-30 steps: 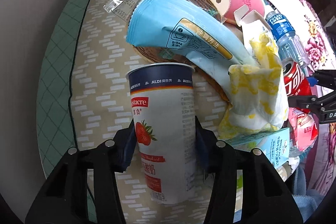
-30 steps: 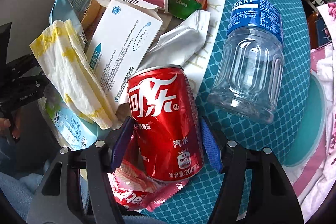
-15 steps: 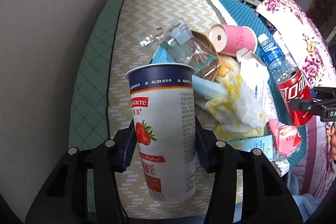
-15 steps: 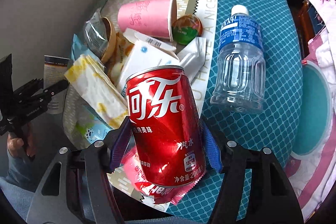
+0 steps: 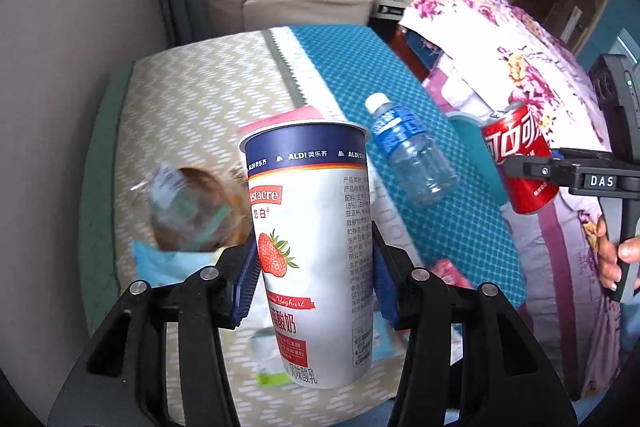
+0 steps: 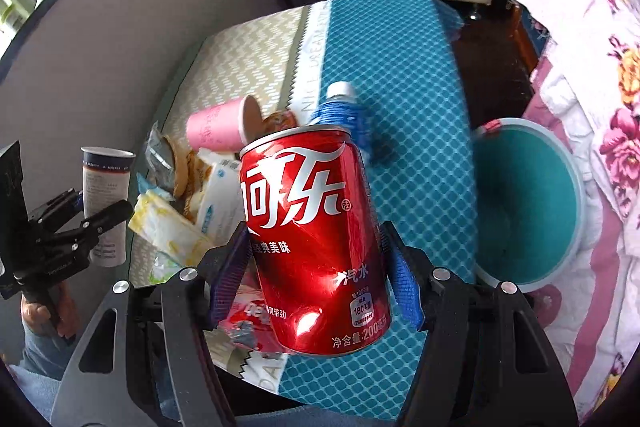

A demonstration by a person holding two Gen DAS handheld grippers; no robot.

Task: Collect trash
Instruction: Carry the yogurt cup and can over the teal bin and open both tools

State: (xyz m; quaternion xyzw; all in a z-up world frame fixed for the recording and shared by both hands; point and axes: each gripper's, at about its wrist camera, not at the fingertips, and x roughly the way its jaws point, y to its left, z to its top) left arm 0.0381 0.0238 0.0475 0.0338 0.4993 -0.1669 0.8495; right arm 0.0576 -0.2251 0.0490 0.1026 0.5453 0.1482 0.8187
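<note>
Left gripper (image 5: 314,267) pinched one yoghurt cup (image 5: 310,227); right gripper (image 6: 316,267) pinched one red can (image 6: 314,235); one water bottle (image 5: 408,155) lay on tabletop (image 5: 192,107).

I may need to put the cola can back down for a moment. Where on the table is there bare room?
The teal half of the tablecloth is bare beyond and right of the water bottle, up to the teal bin. The beige half is free at its far end. Around the pink cup and wrappers it is crowded.

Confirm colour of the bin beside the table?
Teal inside, pale rim: the bin shows best in the right wrist view.
</note>
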